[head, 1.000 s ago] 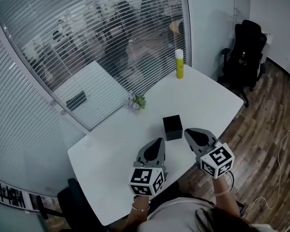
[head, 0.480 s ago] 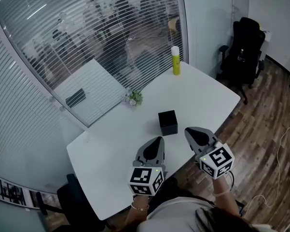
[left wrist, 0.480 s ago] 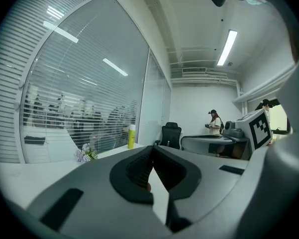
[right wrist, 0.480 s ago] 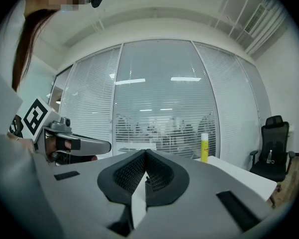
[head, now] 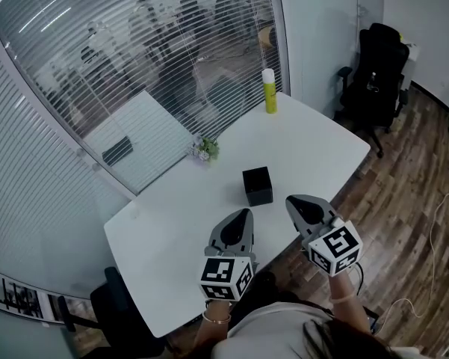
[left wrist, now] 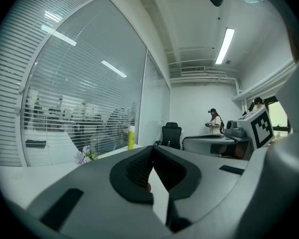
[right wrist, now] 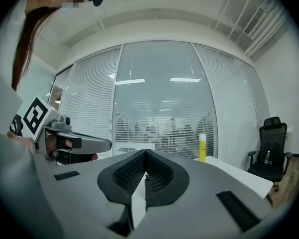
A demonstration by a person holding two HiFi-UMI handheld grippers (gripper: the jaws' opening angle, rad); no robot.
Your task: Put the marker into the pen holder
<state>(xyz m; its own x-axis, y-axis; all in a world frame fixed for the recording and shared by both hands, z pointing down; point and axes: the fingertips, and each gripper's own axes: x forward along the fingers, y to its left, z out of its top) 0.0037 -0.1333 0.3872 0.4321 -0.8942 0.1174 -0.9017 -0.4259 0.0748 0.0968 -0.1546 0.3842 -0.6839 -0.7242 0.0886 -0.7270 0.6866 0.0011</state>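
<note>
A black cube-shaped pen holder stands near the middle of the white table. The yellow marker, white-capped, stands upright at the table's far corner, well beyond the holder. My left gripper hovers over the near table edge, just short of the holder, shut and empty. My right gripper hangs off the edge to the holder's right, also shut on nothing. In the left gripper view the marker shows far off. The right gripper view shows the marker too. The jaws hide the holder in both.
A small flower pot sits at the table's back edge by the glass wall with blinds. A black office chair stands past the far right corner on wood floor. A person stands far back in the room.
The table, holder and marker have drifted slightly up and left in the head view. Both grippers stay in place and shut.
</note>
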